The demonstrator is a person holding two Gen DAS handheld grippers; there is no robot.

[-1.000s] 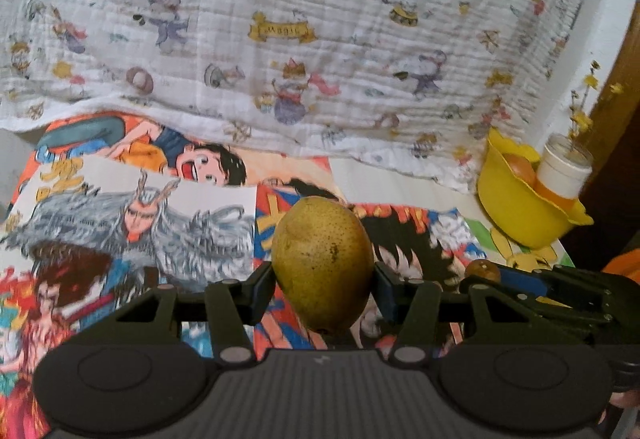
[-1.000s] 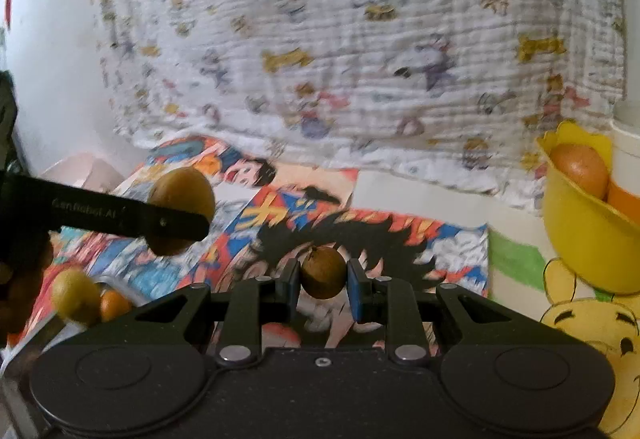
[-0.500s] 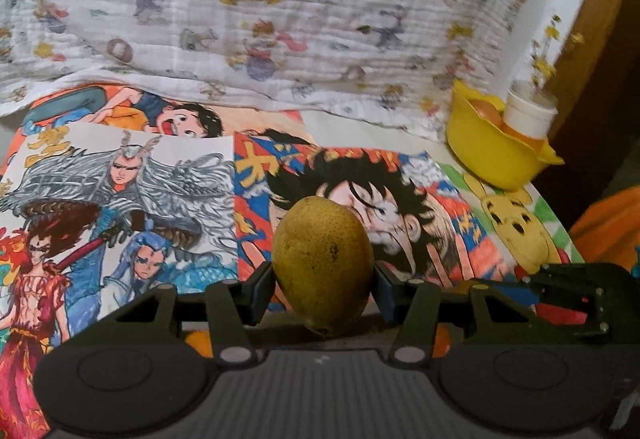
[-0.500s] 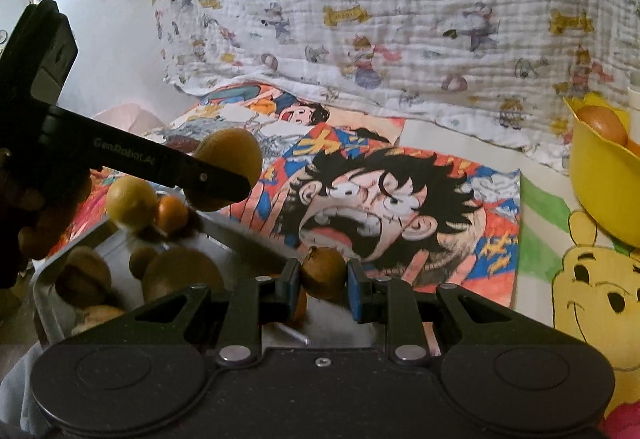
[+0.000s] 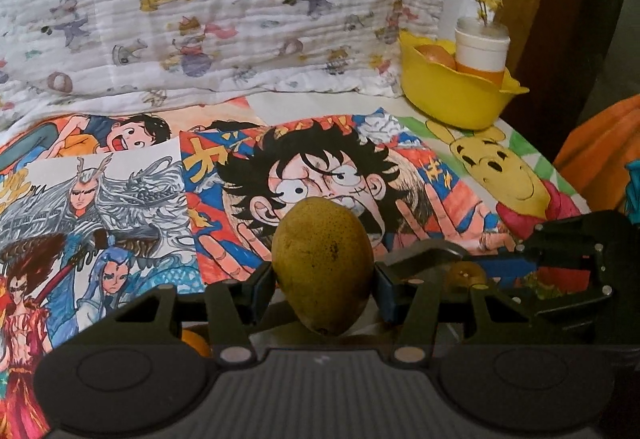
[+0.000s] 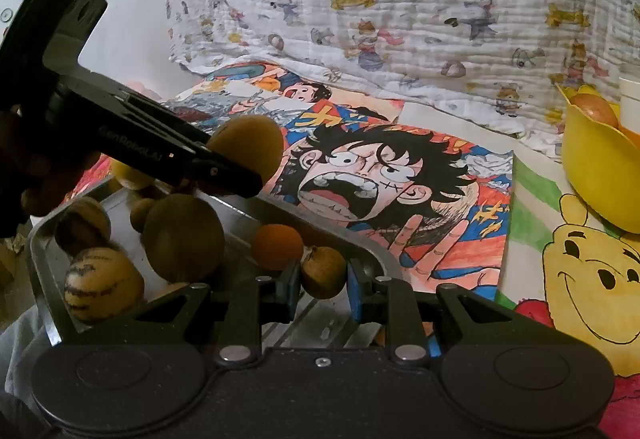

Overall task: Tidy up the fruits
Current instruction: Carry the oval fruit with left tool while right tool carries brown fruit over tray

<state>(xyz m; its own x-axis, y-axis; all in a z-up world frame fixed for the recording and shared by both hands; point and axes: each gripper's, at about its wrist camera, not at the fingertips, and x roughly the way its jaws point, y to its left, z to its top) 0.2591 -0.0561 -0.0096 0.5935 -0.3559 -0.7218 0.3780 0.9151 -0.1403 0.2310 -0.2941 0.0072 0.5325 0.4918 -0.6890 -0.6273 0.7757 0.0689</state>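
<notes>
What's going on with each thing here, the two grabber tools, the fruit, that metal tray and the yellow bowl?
Left gripper: shut on the large yellow-green mango.
Right gripper: shut on the small round brown fruit, above the tray.
Grey metal tray: holds several round fruits, one orange.
Yellow plastic bowl: holds an orange-coloured fruit and a white cup.

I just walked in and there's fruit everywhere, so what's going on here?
A person is sorting fruit with a gripper in each hand. The left gripper is clamped on a mango; the right gripper pinches a small brown fruit above a metal tray holding more fruit. A yellow bowl with one fruit in it sits at the far right.
</notes>
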